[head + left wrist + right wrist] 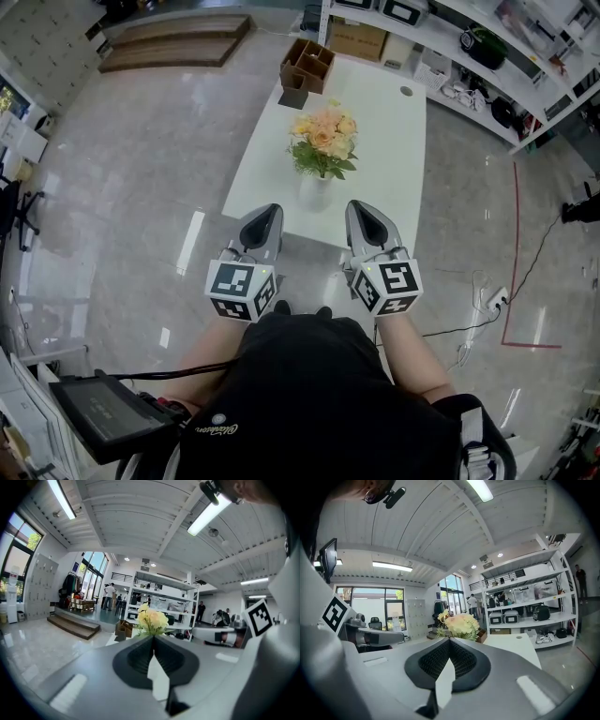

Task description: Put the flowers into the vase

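Two grippers, left gripper (269, 212) and right gripper (360, 208), are both clenched on nothing, their dark ribbed pads pressed together. They are held side by side close to the person's body. Just ahead, between the two, a small smooth white vase (316, 193) stands near the closest edge of a white bench (384, 159). The flowers (323, 134), soft peach and yellow blooms over green leaves, sit in it. The task looks finished; any parting move should keep clear of the top-heavy bunch.

Holding left gripper (267, 217) and right gripper (364, 214) side by side near the torso, pointing far, pressing both jaw pairs together.
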The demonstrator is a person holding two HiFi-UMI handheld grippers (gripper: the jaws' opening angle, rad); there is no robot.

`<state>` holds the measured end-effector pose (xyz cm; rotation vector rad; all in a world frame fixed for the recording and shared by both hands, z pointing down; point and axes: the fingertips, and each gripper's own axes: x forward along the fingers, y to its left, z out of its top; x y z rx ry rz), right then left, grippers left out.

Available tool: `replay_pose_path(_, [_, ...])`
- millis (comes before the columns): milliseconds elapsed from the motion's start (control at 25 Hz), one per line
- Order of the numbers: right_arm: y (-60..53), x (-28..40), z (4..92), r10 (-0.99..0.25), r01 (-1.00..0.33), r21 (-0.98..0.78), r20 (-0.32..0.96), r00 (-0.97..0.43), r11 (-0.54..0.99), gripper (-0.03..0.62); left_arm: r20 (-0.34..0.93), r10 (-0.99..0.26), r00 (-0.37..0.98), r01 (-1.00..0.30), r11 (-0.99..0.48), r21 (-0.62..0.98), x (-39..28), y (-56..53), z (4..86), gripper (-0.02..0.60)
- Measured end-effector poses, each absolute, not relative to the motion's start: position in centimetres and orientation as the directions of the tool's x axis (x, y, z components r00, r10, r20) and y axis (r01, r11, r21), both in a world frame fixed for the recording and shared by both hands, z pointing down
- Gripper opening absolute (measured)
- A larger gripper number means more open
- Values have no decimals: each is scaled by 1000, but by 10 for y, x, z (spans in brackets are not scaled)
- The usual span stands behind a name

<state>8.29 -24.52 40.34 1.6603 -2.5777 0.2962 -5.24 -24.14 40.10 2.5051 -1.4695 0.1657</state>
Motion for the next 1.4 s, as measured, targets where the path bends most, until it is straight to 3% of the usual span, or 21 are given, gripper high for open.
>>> replay_pose_path(1400, [-240, 89, 413, -888, -912, -117, 210, -409, 392, -2, 218, -838, 500, -866, -477, 152, -48, -239, 401, 8])
